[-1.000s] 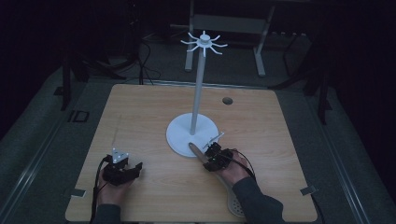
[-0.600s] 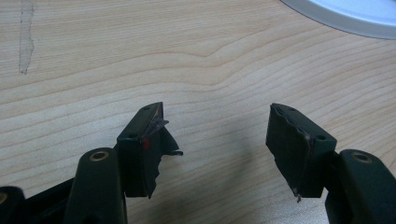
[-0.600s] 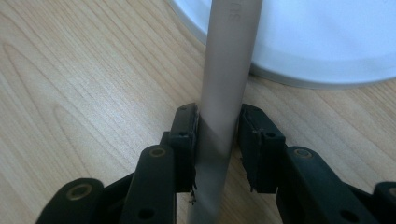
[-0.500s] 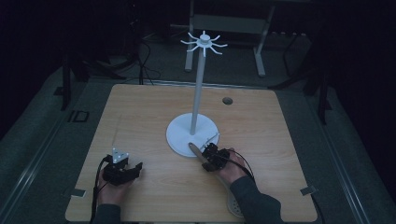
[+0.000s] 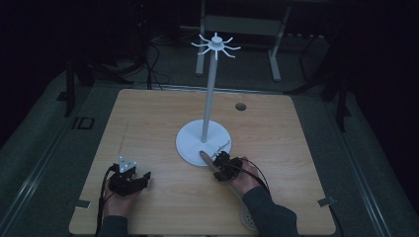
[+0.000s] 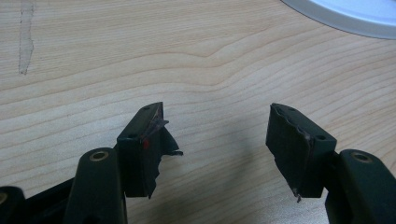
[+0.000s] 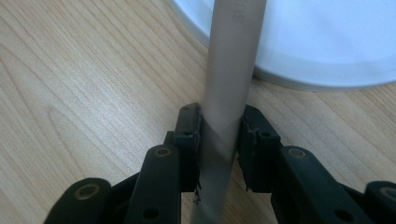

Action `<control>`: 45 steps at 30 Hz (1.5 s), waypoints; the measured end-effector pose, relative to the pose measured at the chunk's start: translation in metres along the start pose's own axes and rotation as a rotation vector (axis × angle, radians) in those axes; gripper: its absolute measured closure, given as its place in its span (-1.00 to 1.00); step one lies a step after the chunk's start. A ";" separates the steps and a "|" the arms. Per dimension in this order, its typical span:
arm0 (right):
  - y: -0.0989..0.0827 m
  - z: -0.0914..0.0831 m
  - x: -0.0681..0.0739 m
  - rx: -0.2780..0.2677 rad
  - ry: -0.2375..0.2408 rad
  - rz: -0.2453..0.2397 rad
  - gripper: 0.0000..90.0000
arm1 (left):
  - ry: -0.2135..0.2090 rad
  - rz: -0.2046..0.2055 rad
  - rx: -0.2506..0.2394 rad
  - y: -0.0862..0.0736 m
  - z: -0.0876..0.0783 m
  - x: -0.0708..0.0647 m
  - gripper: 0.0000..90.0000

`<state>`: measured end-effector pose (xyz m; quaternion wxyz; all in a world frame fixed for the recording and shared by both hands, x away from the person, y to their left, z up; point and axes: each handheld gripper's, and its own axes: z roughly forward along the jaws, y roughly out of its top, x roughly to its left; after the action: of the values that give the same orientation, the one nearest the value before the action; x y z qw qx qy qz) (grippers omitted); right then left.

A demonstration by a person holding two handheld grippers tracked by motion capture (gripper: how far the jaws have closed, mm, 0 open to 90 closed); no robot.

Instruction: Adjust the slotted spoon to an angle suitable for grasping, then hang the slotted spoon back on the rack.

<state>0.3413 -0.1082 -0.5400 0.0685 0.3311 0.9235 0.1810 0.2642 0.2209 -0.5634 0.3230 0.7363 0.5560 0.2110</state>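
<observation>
Your left gripper sits well to the left of the white stand's round base, near the front-left part of the wooden table, with your left hand behind it. In the left gripper view its jaws stand wide apart over bare wood, with nothing between them; a torn scrap of black pad lining hangs from the inner face of one finger. The rim of the base shows at the top right corner of that view, well apart from the jaws.

The stand itself rises from the middle of the table: a thin white pole goes straight up from the base to a small crown of radiating hooks.

Just off the front edge of the base, your right gripper is closed on a grey, flat-sided handle. In the right gripper view the handle runs up between the jaws, and both pads press on its sides; the jaws have just been closing onto it. The far end of the handle lies over the rim of the base, while the gripped part is above the wood just in front of it. You cannot tell from these views what sits at the handle's far end. Your right hand is behind the gripper, in front of the base and slightly right of it.
</observation>
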 end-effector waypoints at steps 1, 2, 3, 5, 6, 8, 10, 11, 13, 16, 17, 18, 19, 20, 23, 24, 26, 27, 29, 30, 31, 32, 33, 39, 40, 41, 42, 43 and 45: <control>0.000 0.000 0.000 -0.001 0.000 0.000 0.57 | 0.000 0.000 0.000 0.000 0.000 0.000 -0.16; 0.000 0.000 0.000 -0.001 0.001 0.001 0.57 | 0.000 0.001 0.001 0.000 0.000 0.000 -0.16; 0.000 0.000 0.000 -0.001 0.001 0.001 0.58 | 0.001 0.002 0.001 0.000 0.000 0.000 -0.16; 0.000 0.000 0.000 -0.002 -0.002 0.001 0.58 | 0.000 0.002 -0.001 0.000 0.000 0.000 -0.16; 0.000 0.000 0.001 -0.002 -0.003 0.001 0.58 | 0.000 0.002 -0.001 0.000 0.000 0.000 -0.16; 0.000 0.000 0.001 -0.002 -0.006 0.001 0.58 | 0.000 0.002 0.001 0.000 0.000 0.000 -0.16; 0.000 0.000 0.001 -0.004 -0.010 0.002 0.58 | 0.000 0.002 -0.002 0.000 0.000 0.000 -0.16; -0.001 0.000 0.001 -0.006 -0.010 0.003 0.58 | 0.000 0.002 -0.002 0.000 0.000 0.000 -0.16; -0.001 -0.001 0.001 -0.008 -0.010 0.002 0.58 | 0.000 0.002 -0.001 0.000 0.000 0.000 -0.16; -0.001 -0.002 0.001 -0.013 -0.010 0.002 0.58 | 0.001 0.003 0.000 0.000 0.000 0.000 -0.16; -0.001 -0.002 0.001 -0.014 -0.009 0.000 0.58 | 0.001 0.002 0.000 0.000 0.000 0.000 -0.16; -0.001 -0.002 0.001 -0.014 -0.008 -0.001 0.58 | 0.001 0.002 0.000 0.000 0.000 0.000 -0.16; -0.001 -0.002 0.001 -0.014 -0.008 -0.001 0.58 | 0.001 0.002 0.000 0.000 0.000 0.000 -0.16; -0.001 -0.002 0.001 -0.014 -0.009 -0.002 0.58 | 0.001 0.002 0.000 0.000 0.000 0.000 -0.16; -0.002 -0.003 0.001 -0.023 -0.011 0.000 0.58 | 0.001 0.003 0.001 0.000 0.000 0.000 -0.16; -0.002 -0.004 0.002 -0.026 -0.009 0.001 0.58 | 0.001 0.004 0.001 0.000 0.000 0.000 -0.16; -0.003 -0.005 0.001 -0.032 -0.008 0.001 0.58 | 0.000 0.003 0.001 0.000 0.000 -0.001 -0.16; -0.003 -0.006 0.002 -0.036 -0.009 0.002 0.58 | 0.000 0.003 0.002 0.000 0.000 -0.001 -0.16; -0.003 -0.007 0.002 -0.041 -0.008 -0.003 0.58 | 0.000 0.003 0.001 0.000 0.000 0.000 -0.16; -0.003 -0.007 0.002 -0.041 -0.008 -0.003 0.58 | 0.000 0.003 0.001 0.000 0.000 0.000 -0.16; -0.003 -0.008 0.002 -0.043 -0.008 -0.003 0.58 | 0.000 0.002 0.003 0.000 0.000 0.000 -0.16; -0.003 -0.008 0.002 -0.049 -0.009 -0.002 0.58 | 0.000 0.002 0.003 0.000 0.000 0.000 -0.16; -0.003 -0.009 0.002 -0.051 -0.009 -0.002 0.58 | 0.000 0.003 0.002 0.000 0.000 0.000 -0.16; -0.004 -0.014 0.002 -0.071 -0.012 0.001 0.58 | 0.000 0.003 0.003 0.000 0.001 -0.001 -0.16; -0.004 -0.015 0.002 -0.072 -0.012 0.004 0.58 | -0.001 0.003 0.003 0.000 0.001 -0.001 -0.16; -0.005 -0.015 0.001 -0.077 -0.015 0.005 0.58 | -0.001 0.002 0.002 0.000 0.001 -0.001 -0.16; -0.005 -0.016 0.001 -0.079 -0.014 0.006 0.58 | -0.001 0.003 0.002 0.000 0.001 -0.001 -0.16; -0.005 -0.017 0.000 -0.084 -0.015 0.007 0.58 | -0.001 0.004 0.003 0.001 0.001 -0.001 -0.16; -0.005 -0.019 0.000 -0.086 -0.017 0.010 0.58 | -0.001 0.006 0.004 0.000 0.001 -0.001 -0.16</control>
<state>0.3341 -0.1175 -0.5247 0.0897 0.3340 0.9126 0.2182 0.2649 0.2193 -0.5638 0.3212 0.7384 0.5542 0.2107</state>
